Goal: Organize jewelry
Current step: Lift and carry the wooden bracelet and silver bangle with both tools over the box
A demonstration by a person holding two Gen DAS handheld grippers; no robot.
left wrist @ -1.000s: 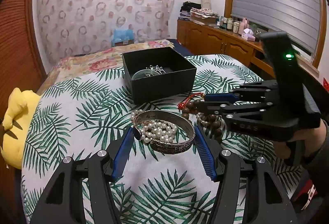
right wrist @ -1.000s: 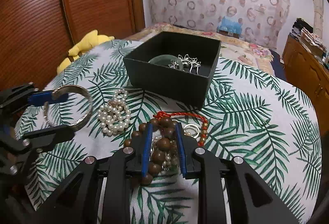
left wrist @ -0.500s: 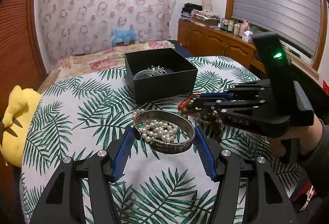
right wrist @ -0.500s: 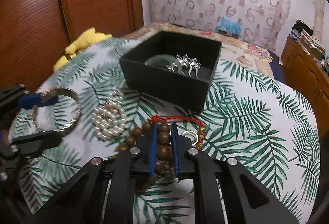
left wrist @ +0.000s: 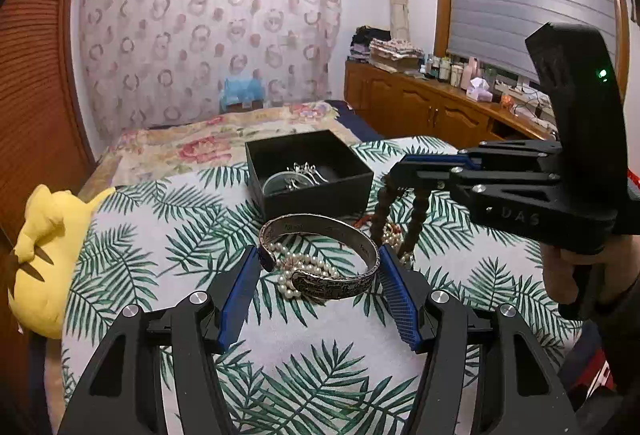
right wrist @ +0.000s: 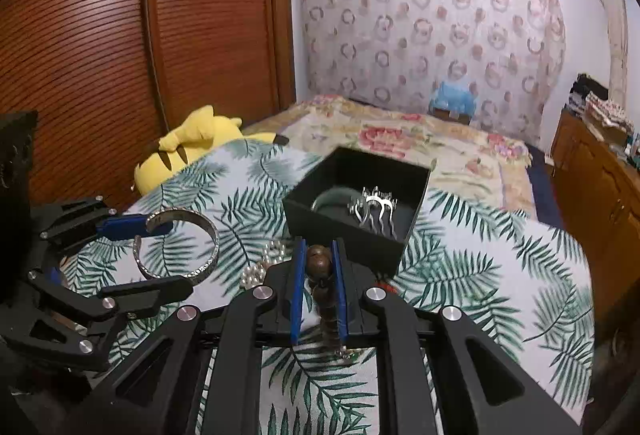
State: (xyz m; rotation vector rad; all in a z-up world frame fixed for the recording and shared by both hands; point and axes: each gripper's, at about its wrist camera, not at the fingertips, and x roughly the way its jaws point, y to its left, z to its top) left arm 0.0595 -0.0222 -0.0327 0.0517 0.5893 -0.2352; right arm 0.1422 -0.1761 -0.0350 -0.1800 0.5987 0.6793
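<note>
Bead strand hanging vertically, silver bangle level

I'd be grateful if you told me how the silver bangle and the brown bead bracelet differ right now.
The silver bangle is a rigid engraved band; the brown bead bracelet is a flexible string of round beads. The bangle sits between the left gripper's wide-spread fingers; the bracelet is pinched in the right gripper, its strands dangling. Both are near the black box.

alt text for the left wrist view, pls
The left gripper grips a silver bangle over a pearl strand on a palm-print cloth. Right gripper lifts a brown bead string beside a black box.
</note>
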